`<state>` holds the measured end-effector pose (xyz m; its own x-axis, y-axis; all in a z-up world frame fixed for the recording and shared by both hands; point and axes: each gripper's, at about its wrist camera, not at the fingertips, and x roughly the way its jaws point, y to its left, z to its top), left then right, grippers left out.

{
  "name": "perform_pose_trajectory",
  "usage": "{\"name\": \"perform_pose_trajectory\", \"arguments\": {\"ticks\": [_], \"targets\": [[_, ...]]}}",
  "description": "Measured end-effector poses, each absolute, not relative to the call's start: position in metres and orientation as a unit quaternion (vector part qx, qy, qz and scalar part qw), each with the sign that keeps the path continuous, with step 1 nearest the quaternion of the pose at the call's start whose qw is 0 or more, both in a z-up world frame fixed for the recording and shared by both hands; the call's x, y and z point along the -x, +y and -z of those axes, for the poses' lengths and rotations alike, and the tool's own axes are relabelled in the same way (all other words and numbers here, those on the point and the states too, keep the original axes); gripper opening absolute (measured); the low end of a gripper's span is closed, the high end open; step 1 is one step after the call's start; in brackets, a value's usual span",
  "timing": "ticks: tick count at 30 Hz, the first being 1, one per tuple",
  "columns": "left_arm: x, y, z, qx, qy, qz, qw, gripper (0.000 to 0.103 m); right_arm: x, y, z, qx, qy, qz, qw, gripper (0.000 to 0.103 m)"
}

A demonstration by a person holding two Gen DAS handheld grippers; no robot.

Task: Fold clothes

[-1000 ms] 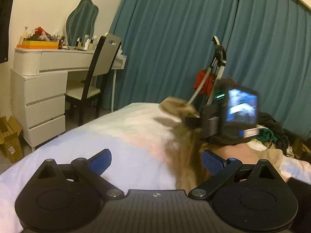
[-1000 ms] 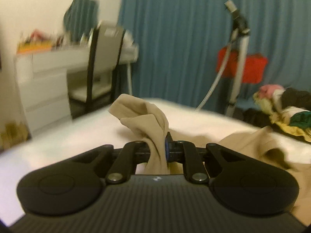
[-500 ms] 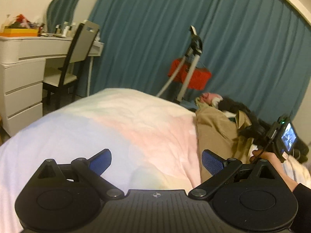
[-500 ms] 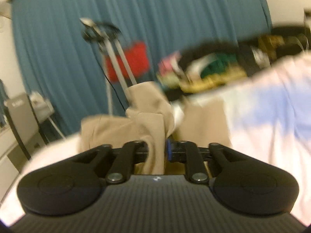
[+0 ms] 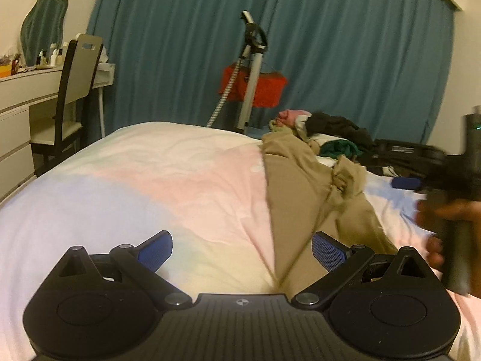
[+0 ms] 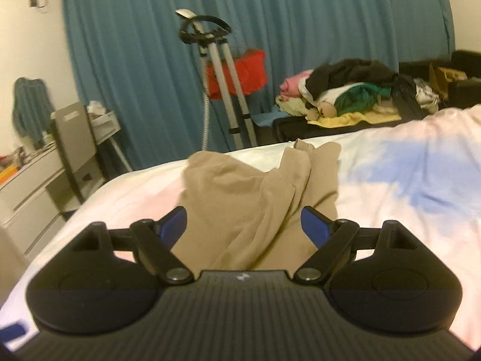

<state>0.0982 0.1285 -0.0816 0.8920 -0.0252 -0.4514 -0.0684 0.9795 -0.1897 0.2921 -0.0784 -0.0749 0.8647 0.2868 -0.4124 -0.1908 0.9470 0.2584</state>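
A tan garment (image 5: 288, 186) lies lengthwise on the right half of the pastel bed cover (image 5: 120, 186), bunched at its near-right part. My left gripper (image 5: 242, 252) stands open just over the cover, and the garment's near left edge runs down between its blue pads. In the right wrist view the garment (image 6: 240, 189) lies crumpled between and beyond the pads of my right gripper (image 6: 244, 225). Its jaws are opening and the pads do not press on the cloth. A person's hand (image 5: 445, 213), blurred, holds that gripper at the right edge of the left wrist view.
A pile of mixed clothes (image 6: 345, 93) lies past the bed's far side. A garment steamer stand (image 5: 252, 69) with a red bag (image 5: 264, 87) stands before the teal curtain. A chair (image 5: 75, 90) and a white dresser (image 5: 18, 114) are at the left.
The right gripper was shut on a fold of the tan garment, carried it across to the bed's right side, then opened and let it drop. The left gripper shifted a little and stayed open.
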Motion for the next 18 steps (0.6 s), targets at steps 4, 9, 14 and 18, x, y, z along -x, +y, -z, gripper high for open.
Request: {"name": "perform_pose_trajectory", "arguments": {"ticks": [4,9,14,18], "targets": [[-0.078,0.121,0.068,0.096,0.228,0.001,0.969,0.1,-0.221,-0.089,0.055,-0.102,0.225,-0.138,0.959,0.084],[-0.051,0.115,0.055,0.095,0.247,0.015,0.964,0.101,-0.139,-0.111,0.042,-0.136,0.211,-0.158,0.955,0.085],[-0.038,0.128,0.064,0.132,0.327,0.009,0.936,0.101,-0.098,-0.132,0.05,-0.179,0.241,-0.143,0.943,0.085],[-0.036,0.151,0.081,0.195,0.381,-0.025,0.903,0.099,-0.08,-0.153,0.057,-0.209,0.253,-0.127,0.936,0.085]]}}
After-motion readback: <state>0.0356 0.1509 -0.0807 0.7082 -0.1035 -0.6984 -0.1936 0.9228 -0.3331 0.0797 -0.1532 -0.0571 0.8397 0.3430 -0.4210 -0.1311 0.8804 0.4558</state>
